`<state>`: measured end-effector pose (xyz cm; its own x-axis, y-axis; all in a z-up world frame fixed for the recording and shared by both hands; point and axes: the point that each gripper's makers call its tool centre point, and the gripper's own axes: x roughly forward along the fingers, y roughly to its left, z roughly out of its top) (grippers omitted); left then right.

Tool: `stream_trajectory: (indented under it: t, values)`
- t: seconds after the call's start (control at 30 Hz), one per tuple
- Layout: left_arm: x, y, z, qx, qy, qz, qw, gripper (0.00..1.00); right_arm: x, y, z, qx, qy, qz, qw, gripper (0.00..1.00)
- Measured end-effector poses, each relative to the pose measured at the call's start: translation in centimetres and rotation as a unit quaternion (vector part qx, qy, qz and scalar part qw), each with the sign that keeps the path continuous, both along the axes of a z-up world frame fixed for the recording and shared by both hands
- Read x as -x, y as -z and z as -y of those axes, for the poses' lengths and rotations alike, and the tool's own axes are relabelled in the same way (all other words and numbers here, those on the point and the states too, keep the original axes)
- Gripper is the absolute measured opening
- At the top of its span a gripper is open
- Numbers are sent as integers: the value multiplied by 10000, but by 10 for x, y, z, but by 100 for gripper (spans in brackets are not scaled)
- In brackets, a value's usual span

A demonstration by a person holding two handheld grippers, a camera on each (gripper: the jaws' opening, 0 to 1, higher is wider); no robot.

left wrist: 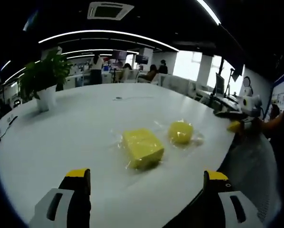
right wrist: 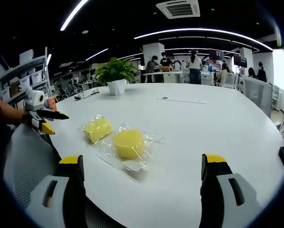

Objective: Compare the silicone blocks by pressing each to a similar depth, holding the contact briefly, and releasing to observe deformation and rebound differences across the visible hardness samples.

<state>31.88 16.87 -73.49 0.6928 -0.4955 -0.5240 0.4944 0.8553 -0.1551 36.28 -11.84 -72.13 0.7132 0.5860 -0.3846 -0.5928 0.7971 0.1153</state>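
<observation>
Both tongs, left [left wrist: 146,190] and right [right wrist: 142,178], hover spread above the worktop [left wrist: 61,137], aimed at bagged square block [left wrist: 142,148] and round block [left wrist: 180,132], likely awaiting presses.

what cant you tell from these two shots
- Hardness of the square block and round block: no label is readable through the glossy wrap, left gripper view.
- Undersides of both blocks: hidden against the table, right gripper view.
- Other gripper at the left edge: too small and side-on to judge its fingers.
- People in the background: too small and blurred.
</observation>
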Motion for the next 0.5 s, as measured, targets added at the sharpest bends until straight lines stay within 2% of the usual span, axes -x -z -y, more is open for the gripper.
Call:
stream_trajectory:
  t: [0.07, 0.2, 0.3, 0.43, 0.5]
  values:
    - [-3, -3, 3, 28, 76, -73, 9999, 100, -1, 0, 0, -8, 4, 5, 10000, 96]
    - [-17, -13, 8, 112, 115, 23, 9999, 100, -1, -1, 1, -44, 35, 10, 10000, 96]
    - [-25, -15, 8, 93, 75, -21, 9999, 100, -1, 0, 1, -69, 51, -6, 10000, 96]
    - [-36, -22, 7, 238, -80, -8, 9997, 100, -2, -1, 3, -105, 99, -9, 9999, 96]
    - [-40, -24, 11, 245, -76, -95, 9996, 100, -1, -2, 3, -99, 100, -12, 9999, 96]
